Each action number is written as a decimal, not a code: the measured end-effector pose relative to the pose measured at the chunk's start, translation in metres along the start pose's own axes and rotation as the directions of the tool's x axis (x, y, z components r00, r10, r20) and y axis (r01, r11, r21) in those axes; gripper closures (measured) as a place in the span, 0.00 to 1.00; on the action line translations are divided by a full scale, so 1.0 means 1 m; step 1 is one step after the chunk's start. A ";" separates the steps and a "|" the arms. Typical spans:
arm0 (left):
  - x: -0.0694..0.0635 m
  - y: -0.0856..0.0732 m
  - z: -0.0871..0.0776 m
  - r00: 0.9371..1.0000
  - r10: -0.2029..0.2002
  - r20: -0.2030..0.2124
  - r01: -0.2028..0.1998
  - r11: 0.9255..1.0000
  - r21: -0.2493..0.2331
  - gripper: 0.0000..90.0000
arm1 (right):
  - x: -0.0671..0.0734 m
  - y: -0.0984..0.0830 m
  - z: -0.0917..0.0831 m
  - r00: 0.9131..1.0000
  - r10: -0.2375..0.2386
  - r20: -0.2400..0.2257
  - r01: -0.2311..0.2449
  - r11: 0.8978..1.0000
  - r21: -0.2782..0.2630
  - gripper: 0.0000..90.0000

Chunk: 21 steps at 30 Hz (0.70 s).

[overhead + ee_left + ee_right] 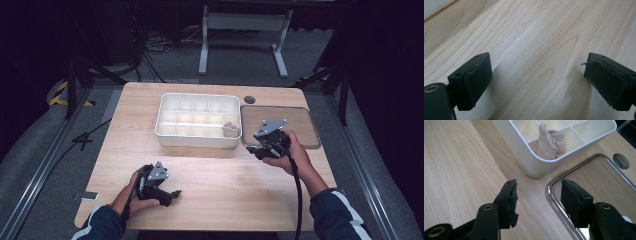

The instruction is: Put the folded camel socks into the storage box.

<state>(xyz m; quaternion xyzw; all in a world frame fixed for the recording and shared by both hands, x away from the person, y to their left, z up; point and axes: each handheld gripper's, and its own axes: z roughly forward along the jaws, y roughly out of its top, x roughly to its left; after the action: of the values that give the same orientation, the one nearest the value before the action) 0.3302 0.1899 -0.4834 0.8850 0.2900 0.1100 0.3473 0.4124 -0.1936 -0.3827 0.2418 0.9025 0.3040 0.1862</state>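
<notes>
A white tray [198, 120] split into several compartments stands at the table's middle back. A beige rolled cloth [230, 129] [550, 142] lies in its near right corner compartment. Flat on the table to the tray's right is a clear lid [280, 125] [599, 182]. My right gripper [256, 148] [539, 202] hovers open at the lid's near left corner, one jaw over the wood and the other over the lid, with nothing pinched. My left gripper [172, 195] [537, 80] rests open near the front left, with bare wood between its jaws.
A round cable hole [249, 99] [621, 161] sits in the tabletop behind the lid. The wooden table [210, 175] has open room between the hands. A white desk frame [245, 30] and cables lie on the floor beyond.
</notes>
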 end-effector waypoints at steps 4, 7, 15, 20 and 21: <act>0.000 0.000 0.000 1.000 0.000 0.000 0.000 1.000 0.000 0.09 | 0.003 -0.007 0.001 1.000 -0.013 0.013 0.013 1.000 0.029 0.51; 0.000 0.000 0.000 1.000 0.000 0.000 0.000 1.000 0.000 0.09 | 0.005 -0.012 0.001 1.000 -0.025 0.016 0.024 0.999 0.039 0.50; 0.000 0.000 0.000 1.000 0.000 0.000 0.000 1.000 0.000 0.09 | 0.011 -0.027 0.000 0.999 -0.047 0.023 0.045 0.997 0.063 0.49; 0.000 0.000 0.000 1.000 0.000 0.000 0.000 1.000 -0.001 0.09 | 0.013 -0.040 -0.001 0.999 -0.036 0.024 0.034 0.997 0.067 0.48; 0.000 0.000 0.000 1.000 0.000 0.000 0.000 1.000 -0.001 0.09 | 0.014 -0.043 -0.001 0.999 -0.036 0.026 0.034 0.997 0.071 0.48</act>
<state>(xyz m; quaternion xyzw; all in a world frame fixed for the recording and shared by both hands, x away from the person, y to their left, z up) 0.3301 0.1899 -0.4834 0.8849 0.2899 0.1102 0.3475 0.3866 -0.2165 -0.4124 0.2365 0.9140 0.2655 0.1952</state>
